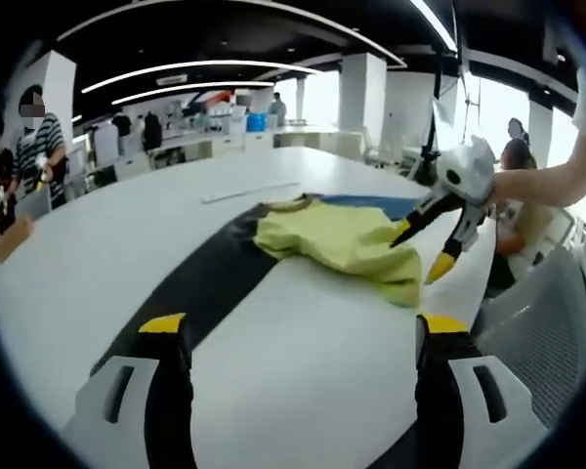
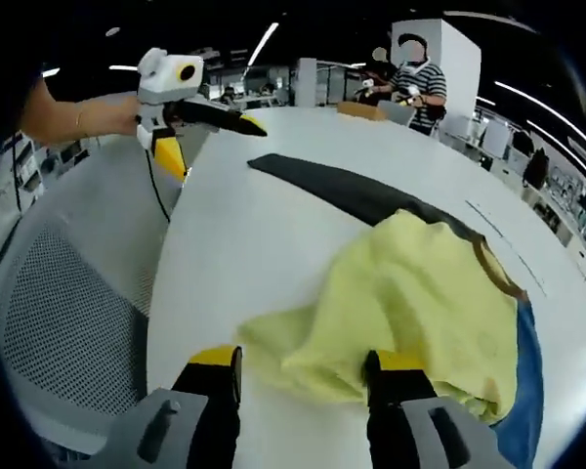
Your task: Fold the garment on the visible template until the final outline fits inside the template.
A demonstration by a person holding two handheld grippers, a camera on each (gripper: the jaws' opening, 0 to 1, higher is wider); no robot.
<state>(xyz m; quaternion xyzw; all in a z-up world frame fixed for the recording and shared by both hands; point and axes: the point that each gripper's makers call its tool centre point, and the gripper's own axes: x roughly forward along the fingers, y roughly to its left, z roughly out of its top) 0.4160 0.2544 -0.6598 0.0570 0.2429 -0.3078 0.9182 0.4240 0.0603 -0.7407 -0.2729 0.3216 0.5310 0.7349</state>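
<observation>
In the left gripper view my left claw [image 1: 303, 337] hangs over bare table [image 1: 98, 264], jaws apart and empty. The yellow shirt [image 1: 337, 244] lies crumpled ahead, partly on the dark template [image 1: 190, 283]. My right claw [image 1: 432, 249] hovers at its near edge, jaws apart.

In the right gripper view the right claw [image 2: 303, 376] stands open over the shirt [image 2: 420, 303], its hem between the jaws, nothing clamped. The left claw [image 2: 210, 132] is well apart, open. I judge folding has barely begun; next I should close on that hem and spread the shirt over the template [image 2: 342, 191].
</observation>
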